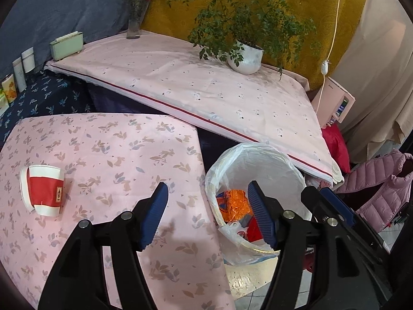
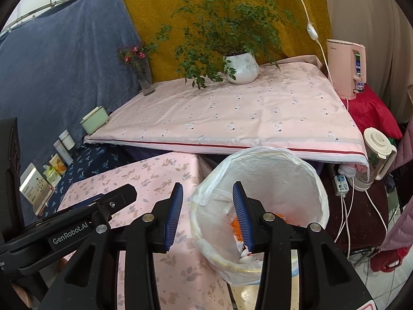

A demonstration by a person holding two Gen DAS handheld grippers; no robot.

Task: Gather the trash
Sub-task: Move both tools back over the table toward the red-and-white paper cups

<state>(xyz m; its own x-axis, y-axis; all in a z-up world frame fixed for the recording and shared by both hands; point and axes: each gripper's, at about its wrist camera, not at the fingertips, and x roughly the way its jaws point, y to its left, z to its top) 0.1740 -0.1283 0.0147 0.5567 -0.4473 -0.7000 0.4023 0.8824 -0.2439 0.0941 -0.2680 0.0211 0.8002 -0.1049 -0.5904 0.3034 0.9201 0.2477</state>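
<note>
A red and white paper cup (image 1: 42,190) lies on its side on the pink floral tablecloth (image 1: 108,155), at the left. A bin lined with a white bag (image 1: 260,162) stands off the table's right edge and holds orange and red trash (image 1: 233,202). My left gripper (image 1: 207,214) is open and empty, over the table edge and the bin rim. My right gripper (image 2: 207,215) is open and empty, over the bin (image 2: 271,170); orange trash (image 2: 236,226) shows inside. The left gripper's body (image 2: 77,222) shows at the left of the right wrist view.
A higher table with a pink cloth (image 1: 206,87) carries a potted plant (image 1: 246,54), a flower vase (image 1: 135,23) and a green box (image 1: 67,45). Cartons and bottles (image 1: 15,82) stand at the left. A pink appliance (image 2: 346,67), a kettle (image 2: 376,155) and cables lie right.
</note>
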